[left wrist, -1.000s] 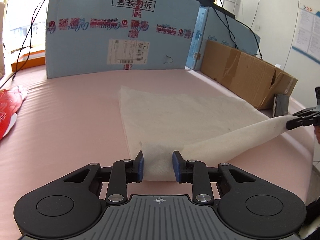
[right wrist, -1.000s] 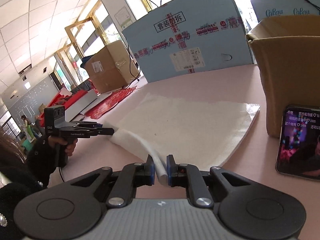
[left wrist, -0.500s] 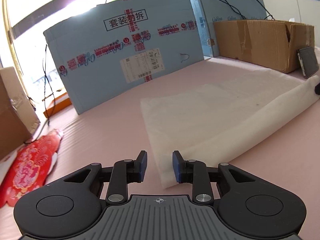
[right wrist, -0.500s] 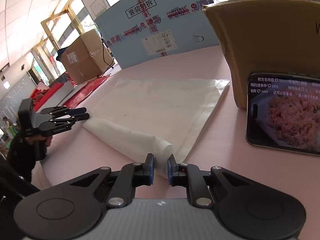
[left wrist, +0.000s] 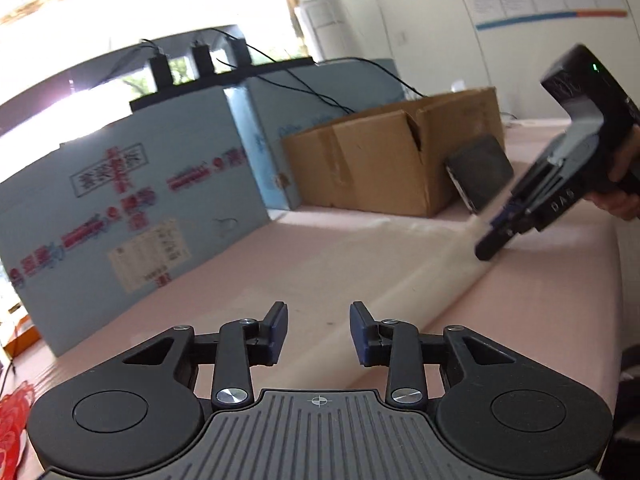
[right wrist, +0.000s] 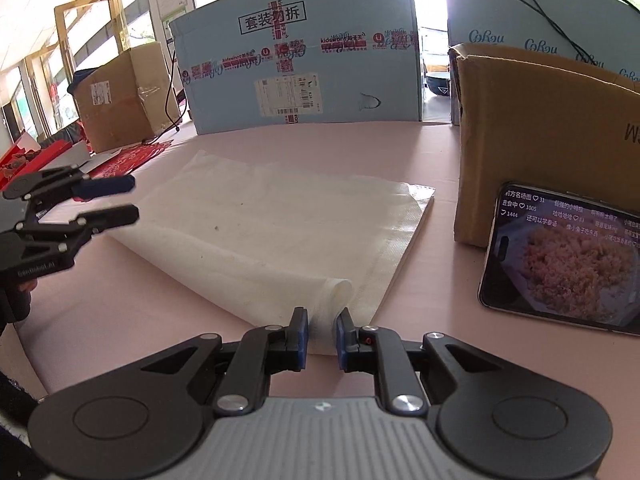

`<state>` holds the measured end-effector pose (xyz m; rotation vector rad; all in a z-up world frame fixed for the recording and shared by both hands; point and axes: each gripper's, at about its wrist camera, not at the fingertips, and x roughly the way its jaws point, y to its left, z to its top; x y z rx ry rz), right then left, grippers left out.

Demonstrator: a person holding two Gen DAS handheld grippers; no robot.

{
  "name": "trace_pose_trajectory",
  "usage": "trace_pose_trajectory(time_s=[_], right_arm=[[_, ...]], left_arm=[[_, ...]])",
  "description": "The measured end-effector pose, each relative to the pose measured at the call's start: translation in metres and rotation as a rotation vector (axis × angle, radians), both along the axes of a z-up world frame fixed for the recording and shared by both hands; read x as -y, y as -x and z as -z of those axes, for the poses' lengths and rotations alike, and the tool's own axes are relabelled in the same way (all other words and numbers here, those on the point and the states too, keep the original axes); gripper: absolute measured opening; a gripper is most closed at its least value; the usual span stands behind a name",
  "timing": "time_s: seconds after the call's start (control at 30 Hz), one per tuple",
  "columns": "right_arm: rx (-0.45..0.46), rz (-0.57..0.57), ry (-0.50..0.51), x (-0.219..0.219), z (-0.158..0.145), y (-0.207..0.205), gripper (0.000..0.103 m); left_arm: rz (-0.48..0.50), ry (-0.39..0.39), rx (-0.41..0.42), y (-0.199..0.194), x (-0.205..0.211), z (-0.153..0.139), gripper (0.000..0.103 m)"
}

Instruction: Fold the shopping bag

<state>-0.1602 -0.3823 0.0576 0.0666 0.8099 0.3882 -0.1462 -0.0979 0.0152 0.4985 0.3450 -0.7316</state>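
Observation:
The white shopping bag (right wrist: 276, 236) lies flat on the pink table, its near edge folded over into a soft roll (right wrist: 280, 292). My right gripper (right wrist: 322, 334) is open, its jaws on either side of the roll's right end, not clamped. My left gripper (left wrist: 318, 334) is open and empty, above the bag's left end; it also shows at the left in the right wrist view (right wrist: 106, 198). The bag looks blurred and pale in the left wrist view (left wrist: 404, 292). The right gripper (left wrist: 494, 236) appears there at the roll's far end.
A blue printed box (right wrist: 304, 68) stands along the back. A brown cardboard box (right wrist: 548, 140) is at the right with a lit phone (right wrist: 568, 260) leaning on it. Another cardboard box (right wrist: 120, 100) and red paper items (right wrist: 132, 156) are at the left.
Both grippers have let go of the bag. The left gripper has lifted and swung right, away from the bag's corner. The right jaws have opened a little around the roll, which now rests on the table.

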Motion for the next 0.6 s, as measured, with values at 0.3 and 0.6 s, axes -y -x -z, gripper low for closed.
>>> trace_pose_trajectory(time_s=[0.3,0.6], right_arm=[[0.148,0.137,0.041,0.014,-0.014,0.046,0.053],[0.329,-0.167,0.225,-0.049,-0.014,0.05,0.04]], left_arm=[[0.019,-0.026,-0.106,-0.009,0.003,0.011,0.032],[0.019,-0.001,-0.137,-0.014,0.0,0.01,0.033]])
